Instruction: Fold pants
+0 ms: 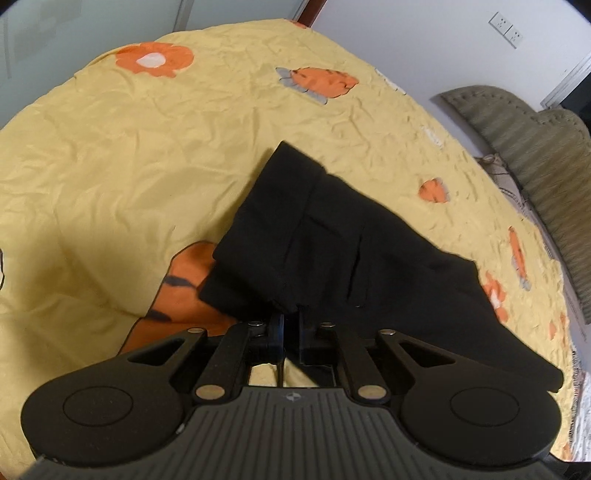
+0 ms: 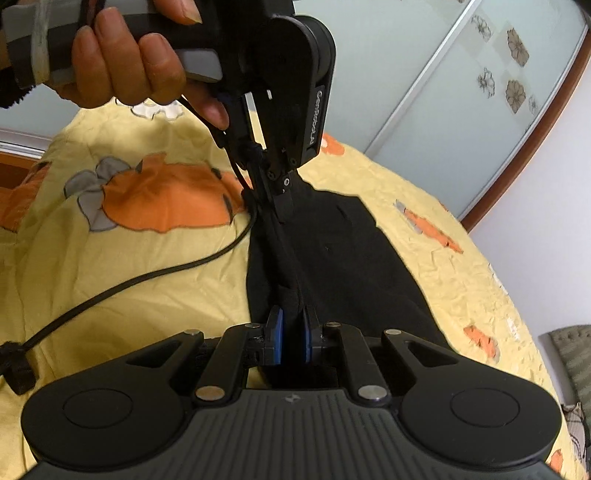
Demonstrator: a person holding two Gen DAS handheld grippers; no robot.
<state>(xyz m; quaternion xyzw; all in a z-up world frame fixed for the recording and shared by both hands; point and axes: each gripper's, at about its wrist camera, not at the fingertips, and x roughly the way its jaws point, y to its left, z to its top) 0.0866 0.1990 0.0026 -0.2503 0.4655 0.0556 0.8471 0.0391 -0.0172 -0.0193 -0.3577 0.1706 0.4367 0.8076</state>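
Black pants lie on a yellow bedspread with orange prints. In the left wrist view my left gripper is shut on the near edge of the pants, which spread away from it in folded layers. In the right wrist view my right gripper is shut on the pants' edge between its blue pads. The left gripper shows there too, held by a hand, pinching the same taut edge farther along.
A black cable trails across the bedspread at the left. A grey-green headboard and a white wall with sockets lie to the right. Sliding glass wardrobe doors stand behind the bed.
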